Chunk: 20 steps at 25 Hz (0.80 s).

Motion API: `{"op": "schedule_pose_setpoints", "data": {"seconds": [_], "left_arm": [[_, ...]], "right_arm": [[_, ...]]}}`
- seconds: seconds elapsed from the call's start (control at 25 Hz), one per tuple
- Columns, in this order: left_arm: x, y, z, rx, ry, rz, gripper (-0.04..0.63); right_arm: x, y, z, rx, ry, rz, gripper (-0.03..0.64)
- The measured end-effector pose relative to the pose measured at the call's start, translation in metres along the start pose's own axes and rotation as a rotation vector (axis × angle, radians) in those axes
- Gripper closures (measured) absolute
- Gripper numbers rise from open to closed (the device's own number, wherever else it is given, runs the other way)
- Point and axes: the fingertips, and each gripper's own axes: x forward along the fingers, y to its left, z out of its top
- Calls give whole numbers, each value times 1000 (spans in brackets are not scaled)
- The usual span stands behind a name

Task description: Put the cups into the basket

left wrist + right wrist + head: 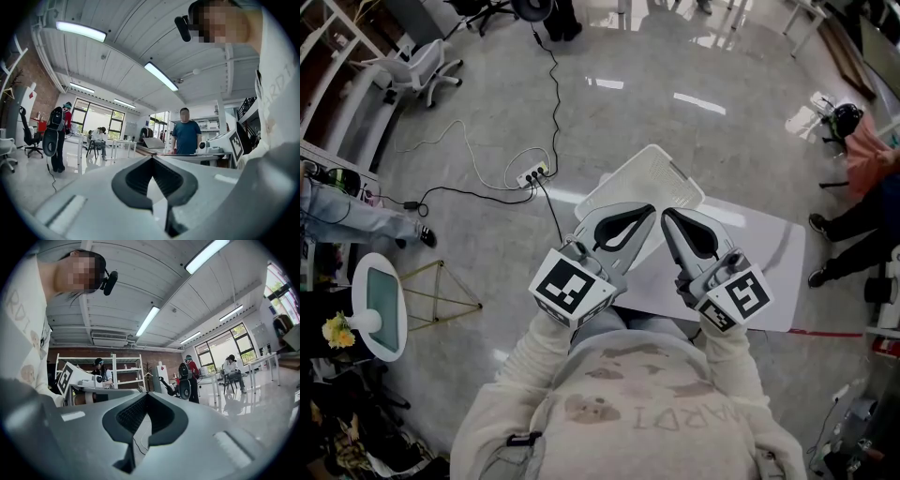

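The left gripper (649,210) and the right gripper (667,216) were held side by side, each with its jaws together on nothing. Just beyond their tips, the white basket (643,176) sat at the white table's (769,258) far edge.

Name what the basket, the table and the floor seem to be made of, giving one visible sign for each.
Basket: white, matt, probably plastic; its surface shows a fine moulded grid.
Table: white, smooth, faint sheen; perhaps laminate, not certain.
Floor: grey, mottled, glossy, mirrors the ceiling lights; likely polished concrete or a resin coat.
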Motion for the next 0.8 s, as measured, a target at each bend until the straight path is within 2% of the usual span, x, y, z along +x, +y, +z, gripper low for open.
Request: {"op": "schedule_pose_setpoints", "data": {"seconds": [0.8], "left_arm": [[6,-5,9,18,-11,0,594]], "right_arm": [[-6,-2,9,-15,-17,6,592]]}}
